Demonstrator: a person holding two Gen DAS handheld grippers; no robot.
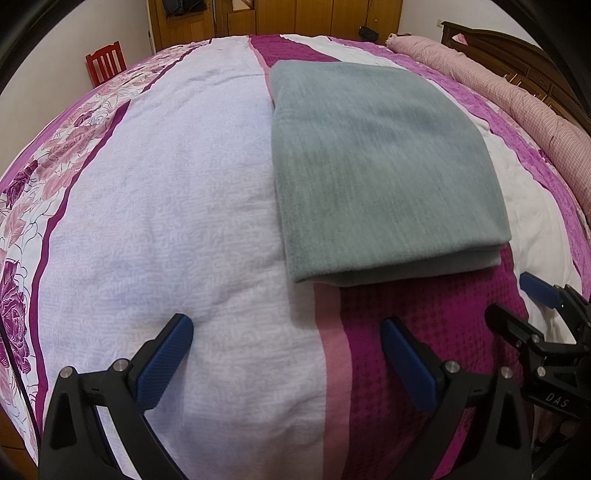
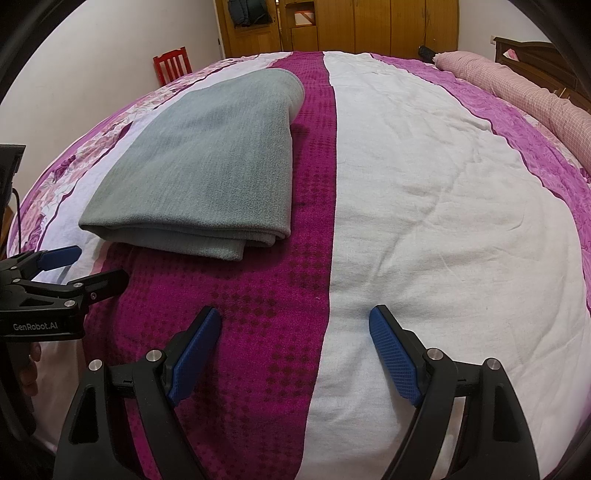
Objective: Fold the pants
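Note:
The grey-green pants lie folded into a flat rectangle on the bed, layered edges toward me. In the right wrist view the pants sit at upper left. My left gripper hovers open over the bedspread in front of the pants, nothing between its blue pads. My right gripper is open too, empty, to the right of the pants' near edge. The right gripper shows at the right edge of the left wrist view, and the left gripper at the left edge of the right wrist view.
The bedspread has white, magenta and floral stripes. A long pink bolster lies along the dark wooden headboard at the right. A red chair stands by the wall, wooden wardrobes behind the bed.

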